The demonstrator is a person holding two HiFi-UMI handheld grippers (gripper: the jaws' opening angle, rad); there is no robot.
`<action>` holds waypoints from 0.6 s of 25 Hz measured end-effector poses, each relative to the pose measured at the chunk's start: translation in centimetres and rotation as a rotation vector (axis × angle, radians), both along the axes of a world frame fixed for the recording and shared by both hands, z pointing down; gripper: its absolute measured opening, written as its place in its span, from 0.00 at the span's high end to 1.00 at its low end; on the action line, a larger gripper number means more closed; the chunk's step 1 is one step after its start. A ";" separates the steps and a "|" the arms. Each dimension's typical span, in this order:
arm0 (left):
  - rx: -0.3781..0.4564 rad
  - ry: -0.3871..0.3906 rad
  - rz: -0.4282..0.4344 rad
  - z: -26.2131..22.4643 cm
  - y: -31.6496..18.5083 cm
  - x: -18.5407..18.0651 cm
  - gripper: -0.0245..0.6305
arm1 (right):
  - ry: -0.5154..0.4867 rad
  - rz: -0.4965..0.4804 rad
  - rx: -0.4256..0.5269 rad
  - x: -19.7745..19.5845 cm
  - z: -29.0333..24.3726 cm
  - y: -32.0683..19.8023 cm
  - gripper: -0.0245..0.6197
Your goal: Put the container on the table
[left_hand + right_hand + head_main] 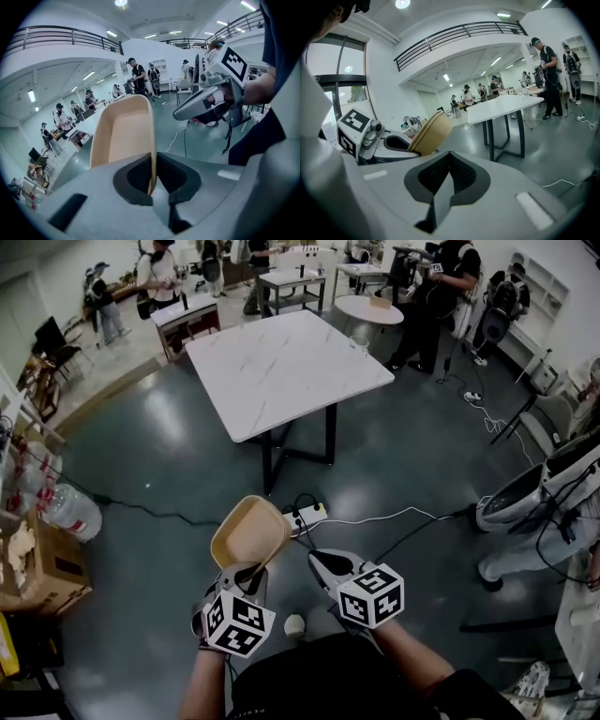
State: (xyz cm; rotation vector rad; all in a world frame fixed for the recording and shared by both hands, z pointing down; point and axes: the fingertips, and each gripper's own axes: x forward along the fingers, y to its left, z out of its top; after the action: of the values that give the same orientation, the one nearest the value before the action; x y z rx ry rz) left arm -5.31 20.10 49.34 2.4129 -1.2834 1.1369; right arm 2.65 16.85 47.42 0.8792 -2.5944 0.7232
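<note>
Head view
- Container position: the tan container [251, 531] is held over the floor, on the near side of the white table [281, 367] and well apart from it.
- Key relation: the table lies far and slightly right of the container. The container's long axis runs from the left gripper [246, 570] toward the table, with its opening facing up.
- Nearer gripper: the left one. The right gripper [323, 563] is just beside it, to the right, and is not touching the container.
- Floor between: a power strip [307, 516] and cables lie on the path to the table.

Left gripper view
- Left jaw state: closed onto the container's near right wall, which is pinched edge-on between the pads.
- Hidden: the container blocks most of the table. Its underside is not visible.

Right gripper view
- Right jaw state: pressed together, with nothing between them.
- Container: up and to the left of the jaws, seen from outside.
- Table: far right, with its top edge-on.
- Judgement: only the left gripper needs to carry the container forward and lower it. From here I can't tell whether the landing area on the tabletop is clear.
</note>
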 end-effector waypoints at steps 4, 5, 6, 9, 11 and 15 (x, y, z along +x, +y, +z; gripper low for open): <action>-0.001 0.007 0.009 0.2 -0.6 0.2 0.94 | 0.011 0.017 -0.010 0.1 0.6 -0.7 0.97; -0.003 0.007 0.011 0.3 -0.9 0.1 0.94 | 0.010 0.020 -0.011 0.0 0.6 -1.0 0.97; -0.008 0.008 0.011 0.4 -1.1 0.1 0.94 | 0.010 0.021 -0.011 -0.1 0.5 -1.4 0.97; -0.017 0.012 0.006 0.6 -2.5 0.0 0.94 | 0.012 0.022 -0.015 0.0 0.6 -3.0 0.97; -0.020 0.010 0.001 0.6 -3.7 0.0 0.94 | 0.010 0.020 -0.022 0.0 0.7 -4.5 0.97; -0.026 0.000 -0.003 0.5 -6.6 -0.1 0.94 | 0.008 0.001 -0.022 -0.5 0.5 -7.8 0.97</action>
State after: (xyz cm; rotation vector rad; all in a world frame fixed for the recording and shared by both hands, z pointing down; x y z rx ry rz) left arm -5.38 13.48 49.87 2.3916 -1.2636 1.1450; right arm 2.13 9.07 47.94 0.8748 -2.5745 0.7462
